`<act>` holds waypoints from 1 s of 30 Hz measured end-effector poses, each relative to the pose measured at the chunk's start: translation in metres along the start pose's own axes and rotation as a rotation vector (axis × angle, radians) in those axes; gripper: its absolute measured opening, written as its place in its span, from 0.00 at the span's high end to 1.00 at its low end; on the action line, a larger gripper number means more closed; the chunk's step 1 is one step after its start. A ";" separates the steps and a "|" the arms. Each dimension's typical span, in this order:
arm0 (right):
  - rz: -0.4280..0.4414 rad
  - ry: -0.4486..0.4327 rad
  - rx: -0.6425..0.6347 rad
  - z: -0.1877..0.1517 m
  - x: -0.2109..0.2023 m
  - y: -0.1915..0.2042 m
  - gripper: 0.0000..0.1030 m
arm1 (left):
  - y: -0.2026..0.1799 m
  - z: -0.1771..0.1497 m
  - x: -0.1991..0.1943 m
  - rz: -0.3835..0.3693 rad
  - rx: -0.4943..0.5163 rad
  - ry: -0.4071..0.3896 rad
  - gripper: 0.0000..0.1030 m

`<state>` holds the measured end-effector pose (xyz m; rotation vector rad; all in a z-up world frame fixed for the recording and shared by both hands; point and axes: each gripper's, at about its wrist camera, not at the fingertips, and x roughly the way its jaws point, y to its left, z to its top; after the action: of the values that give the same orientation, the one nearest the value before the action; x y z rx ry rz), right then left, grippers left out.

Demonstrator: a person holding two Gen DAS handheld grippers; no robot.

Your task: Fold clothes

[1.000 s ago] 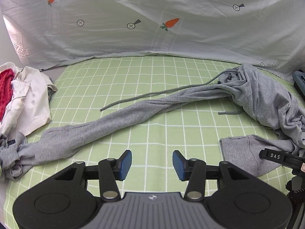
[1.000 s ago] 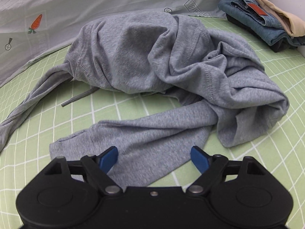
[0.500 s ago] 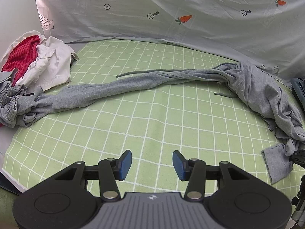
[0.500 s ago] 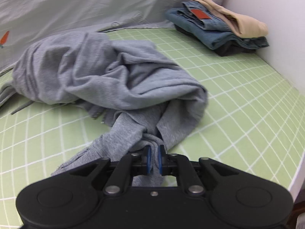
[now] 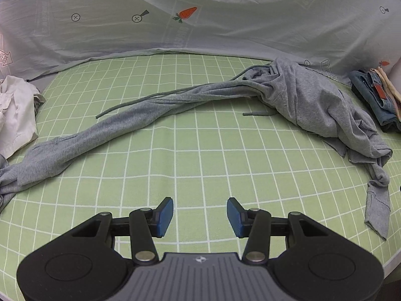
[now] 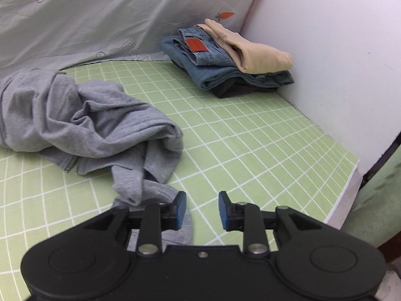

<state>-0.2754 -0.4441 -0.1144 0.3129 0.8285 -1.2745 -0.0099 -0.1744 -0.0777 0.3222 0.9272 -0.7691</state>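
Observation:
A grey hooded sweatshirt (image 5: pixel 313 105) lies crumpled at the right of the green checked mat (image 5: pixel 200 155). One sleeve (image 5: pixel 100 135) stretches far to the left, with a drawstring beside it. The other sleeve (image 5: pixel 378 208) trails toward the near right edge. My left gripper (image 5: pixel 199 217) hovers over bare mat, open and holding nothing. In the right wrist view the sweatshirt heap (image 6: pixel 75 115) is at the left. Its sleeve end (image 6: pixel 140 190) lies beside and under the left finger of my right gripper (image 6: pixel 202 210). That gripper's jaws are opening, with nothing between the pads.
A folded stack of jeans and a beige garment (image 6: pixel 225 57) sits in the far right corner against a white wall (image 6: pixel 325 50). White clothing (image 5: pixel 15 110) is piled at the far left. A carrot-print sheet (image 5: pixel 200 12) hangs behind. The mat's right edge (image 6: pixel 345 188) is near.
My right gripper closed on the near sleeve, dragged it to the right, and has now let go. My left gripper's view shifted over the mat, its jaws unchanged.

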 end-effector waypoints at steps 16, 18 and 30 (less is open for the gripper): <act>0.326 -0.169 -0.101 0.104 0.055 0.037 0.17 | -0.086 0.039 -0.006 0.064 -0.125 -0.175 0.20; 0.343 -0.153 -0.095 0.113 0.076 0.029 0.16 | -0.101 0.047 0.007 0.054 -0.114 -0.163 0.20; 0.665 0.084 0.013 0.132 0.183 0.019 0.25 | -0.166 0.126 0.151 -0.003 -0.144 0.028 0.26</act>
<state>-0.1978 -0.6523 -0.1563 0.5984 0.7019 -0.6470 0.0011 -0.4284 -0.1160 0.2057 1.0046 -0.6981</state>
